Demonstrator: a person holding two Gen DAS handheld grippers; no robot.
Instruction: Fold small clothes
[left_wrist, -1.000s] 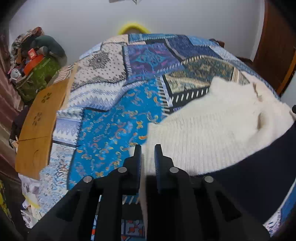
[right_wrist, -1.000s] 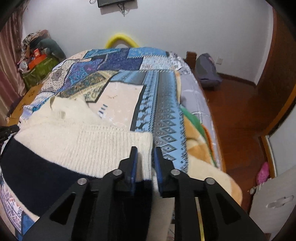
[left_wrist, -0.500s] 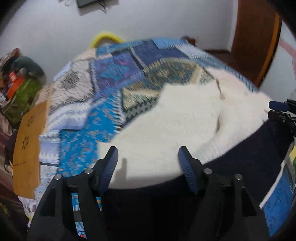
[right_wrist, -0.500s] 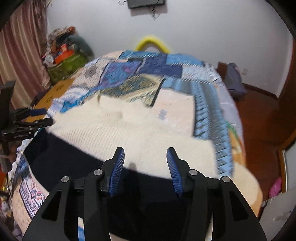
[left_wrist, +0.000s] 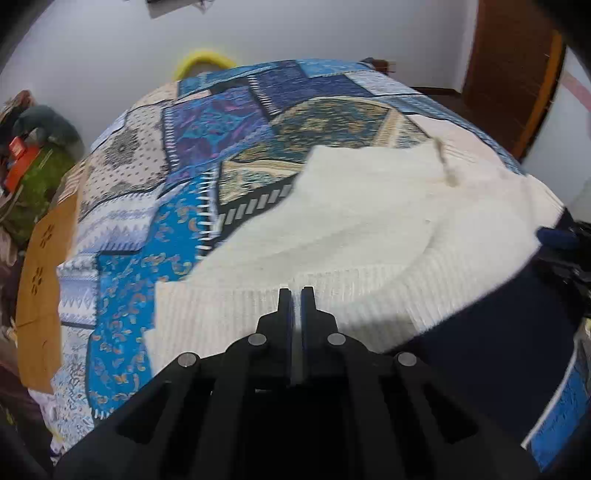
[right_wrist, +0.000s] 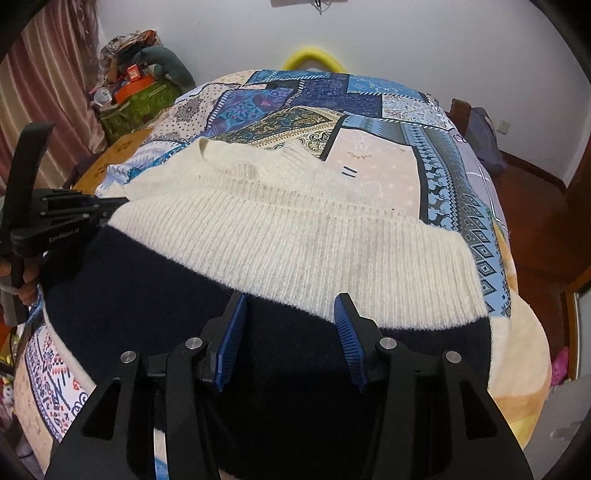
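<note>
Our left gripper (left_wrist: 296, 291) is clenched on the ribbed cream edge of the sweater (left_wrist: 369, 229), which lies spread on the patchwork bedspread (left_wrist: 221, 122). Our right gripper (right_wrist: 291, 314) is released, its blue-padded fingers (right_wrist: 232, 332) spread wide just above the sweater's dark navy band, right where it meets the cream knit. The sweater stretches away ahead of both grippers, its neckline toward the far side of the bed.
</note>
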